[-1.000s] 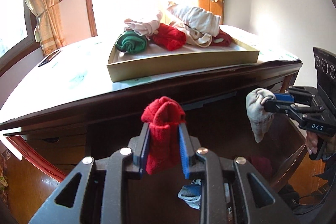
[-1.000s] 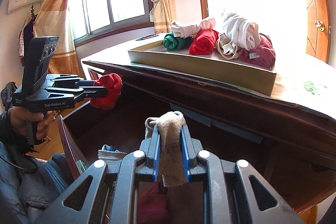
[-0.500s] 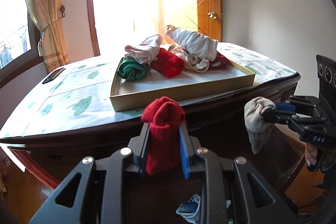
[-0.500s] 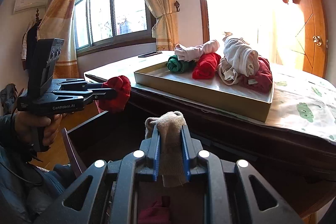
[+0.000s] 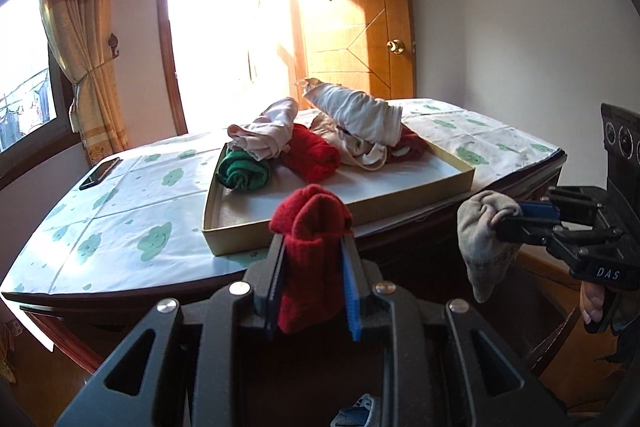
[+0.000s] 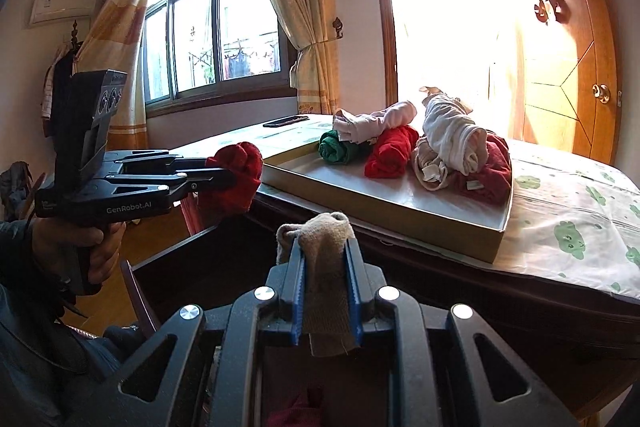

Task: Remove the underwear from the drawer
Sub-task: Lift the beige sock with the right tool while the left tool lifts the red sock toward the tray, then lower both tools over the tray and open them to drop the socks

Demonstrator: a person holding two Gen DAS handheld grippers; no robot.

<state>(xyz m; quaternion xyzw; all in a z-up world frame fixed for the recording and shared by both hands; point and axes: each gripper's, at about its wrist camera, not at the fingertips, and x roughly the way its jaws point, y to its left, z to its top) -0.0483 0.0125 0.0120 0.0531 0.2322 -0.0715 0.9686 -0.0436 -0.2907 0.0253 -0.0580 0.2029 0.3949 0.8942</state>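
My left gripper [image 5: 313, 247] is shut on a rolled red garment [image 5: 310, 259], held in the air in front of the table edge; the same red roll [image 6: 240, 179] shows at the left of the right wrist view. My right gripper [image 6: 326, 251] is shut on a rolled beige garment [image 6: 326, 267], seen hanging as a grey-beige roll [image 5: 482, 239] at the right of the left wrist view. The open drawer [image 6: 172, 259] lies dark below both grippers, with a red item [image 6: 296, 407] and a blue-grey item [image 5: 356, 415] still inside.
A shallow cardboard tray [image 5: 360, 207] on the cloth-covered table [image 5: 120, 211] holds several rolled garments, green [image 5: 242, 171], red and pale. A phone [image 5: 100, 173] lies at the table's far left. A hand [image 6: 80, 247] grips the left tool. A wooden door and bright window stand behind.
Both grippers have risen with their rolls, from down at the drawer front to about the level of the tabletop. The tray and table top now show from above.
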